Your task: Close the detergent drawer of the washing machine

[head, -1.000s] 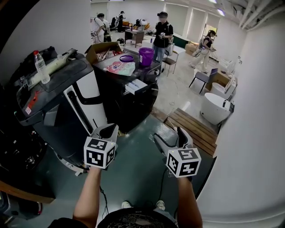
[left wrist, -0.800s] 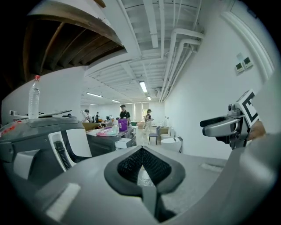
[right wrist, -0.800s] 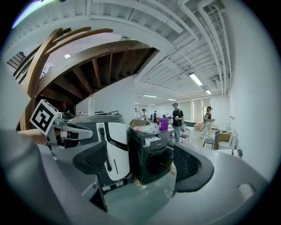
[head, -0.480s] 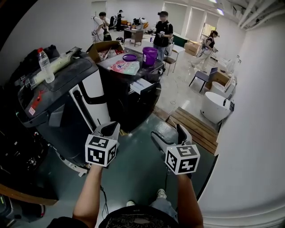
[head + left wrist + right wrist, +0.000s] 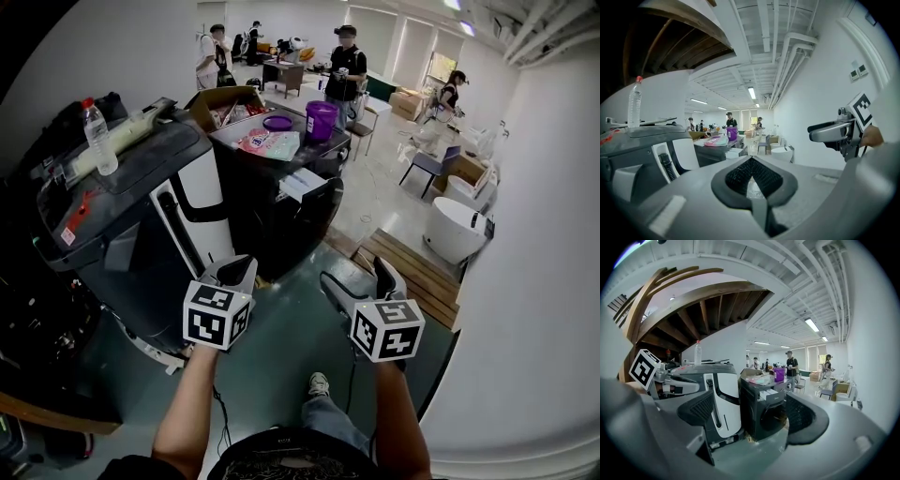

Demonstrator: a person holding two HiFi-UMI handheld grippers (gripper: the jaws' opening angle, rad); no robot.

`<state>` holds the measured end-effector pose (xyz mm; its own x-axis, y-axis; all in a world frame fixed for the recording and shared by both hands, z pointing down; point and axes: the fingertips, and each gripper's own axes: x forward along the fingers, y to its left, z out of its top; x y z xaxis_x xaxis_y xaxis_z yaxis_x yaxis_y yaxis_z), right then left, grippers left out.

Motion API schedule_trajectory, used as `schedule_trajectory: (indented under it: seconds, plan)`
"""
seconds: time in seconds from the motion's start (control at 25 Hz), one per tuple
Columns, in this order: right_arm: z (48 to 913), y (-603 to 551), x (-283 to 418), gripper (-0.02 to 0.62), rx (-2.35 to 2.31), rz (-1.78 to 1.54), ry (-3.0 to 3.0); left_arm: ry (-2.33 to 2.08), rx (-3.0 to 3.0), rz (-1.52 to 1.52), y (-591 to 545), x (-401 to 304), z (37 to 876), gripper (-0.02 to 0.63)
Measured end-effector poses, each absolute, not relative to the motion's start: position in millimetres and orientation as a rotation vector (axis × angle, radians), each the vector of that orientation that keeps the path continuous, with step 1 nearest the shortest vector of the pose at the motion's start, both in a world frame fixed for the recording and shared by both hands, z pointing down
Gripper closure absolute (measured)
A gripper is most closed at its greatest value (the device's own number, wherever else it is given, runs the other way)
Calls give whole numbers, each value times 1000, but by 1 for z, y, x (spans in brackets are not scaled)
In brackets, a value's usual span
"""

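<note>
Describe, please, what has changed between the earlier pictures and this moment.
The person stepped forward: one shoe now shows ahead of the body, toward the washing machine. Nothing was gripped or released. Unchanged: the detergent drawer stays pulled out, the left gripper shut and empty, the right gripper open, both held short of the machine.

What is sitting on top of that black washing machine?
A purple bucket, a purple disc and a pink packet. The bucket's inside and whatever the packet covers are hidden.
</note>
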<state>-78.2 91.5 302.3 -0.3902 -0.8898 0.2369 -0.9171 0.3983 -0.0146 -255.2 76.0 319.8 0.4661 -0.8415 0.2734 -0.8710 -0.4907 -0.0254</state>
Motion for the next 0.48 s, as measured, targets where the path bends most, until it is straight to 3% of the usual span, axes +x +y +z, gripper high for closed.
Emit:
schedule_trajectory:
  seconds: [0.48]
  plan:
    - [325,55,-75,106,1576,219,-2491,-1542,2589,363,43,-249,335,606]
